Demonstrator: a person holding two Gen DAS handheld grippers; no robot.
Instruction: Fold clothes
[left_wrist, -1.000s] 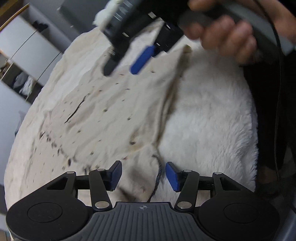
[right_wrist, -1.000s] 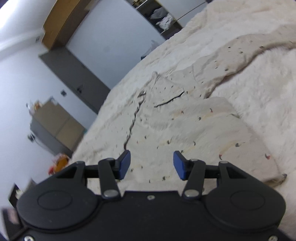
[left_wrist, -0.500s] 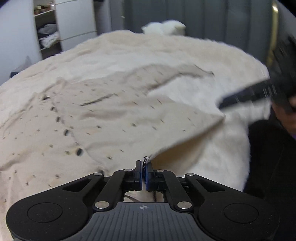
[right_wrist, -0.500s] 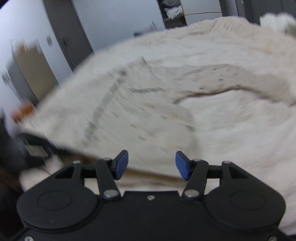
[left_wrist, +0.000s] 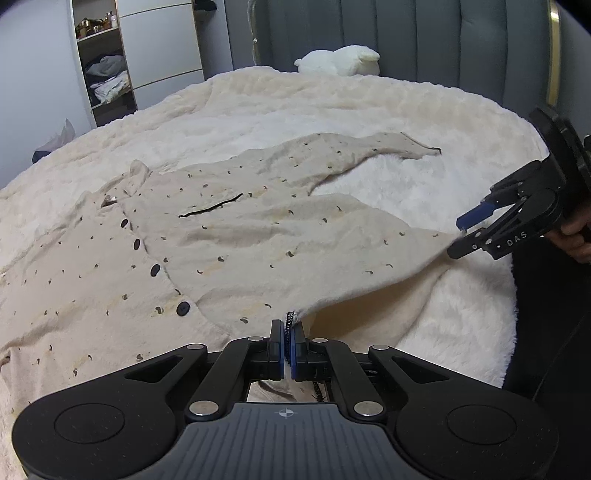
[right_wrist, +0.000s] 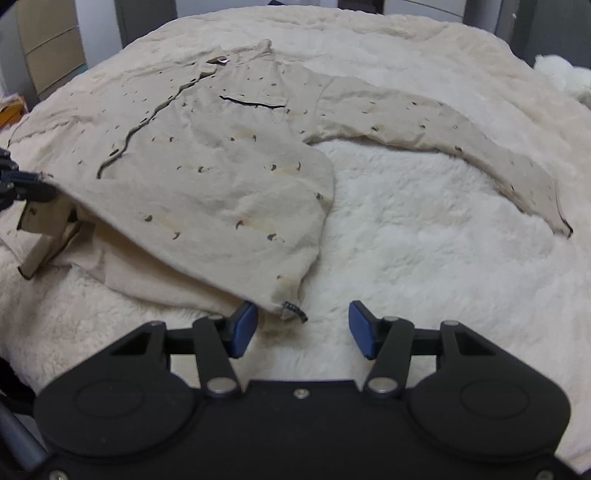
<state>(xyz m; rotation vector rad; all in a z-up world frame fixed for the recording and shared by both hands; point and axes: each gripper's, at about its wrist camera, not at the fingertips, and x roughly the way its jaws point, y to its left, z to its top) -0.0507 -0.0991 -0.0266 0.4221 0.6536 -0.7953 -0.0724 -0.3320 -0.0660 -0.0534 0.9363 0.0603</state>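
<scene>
A cream shirt (left_wrist: 236, 236) with small dark flecks and a row of dark buttons (left_wrist: 155, 270) lies spread face-up on a fluffy white bedspread (left_wrist: 461, 325), collar toward the far left and one long sleeve (right_wrist: 443, 129) stretched away toward the far right. The near hem is lifted off the bed, so a shadowed pocket shows beneath it

The left gripper (left_wrist: 287, 347) has its blue pads pressed tight together on the near hem, just right of the button placket, where a bit of dark stitching pokes up between them. That pinch is what holds this edge raised. The right gripper (right_wrist: 301, 328) sits at the hem's right corner with its pads spread wide and nothing between them; in its own view the corner, with its dark thread end (right_wrist: 295, 310), lies just inside the gap near the left pad. In the left wrist view that same tool reaches in from the right, held by a hand (left_wrist: 576, 236), its tips at the cloth's corner

The placing looks like a two-point hold along the bottom edge: one pinch near the middle, the other lined up on the corner so the hem could be carried as a straight line. No fold is visible in the body or sleeve; the garment lies open and flat apart from the raised hem
</scene>
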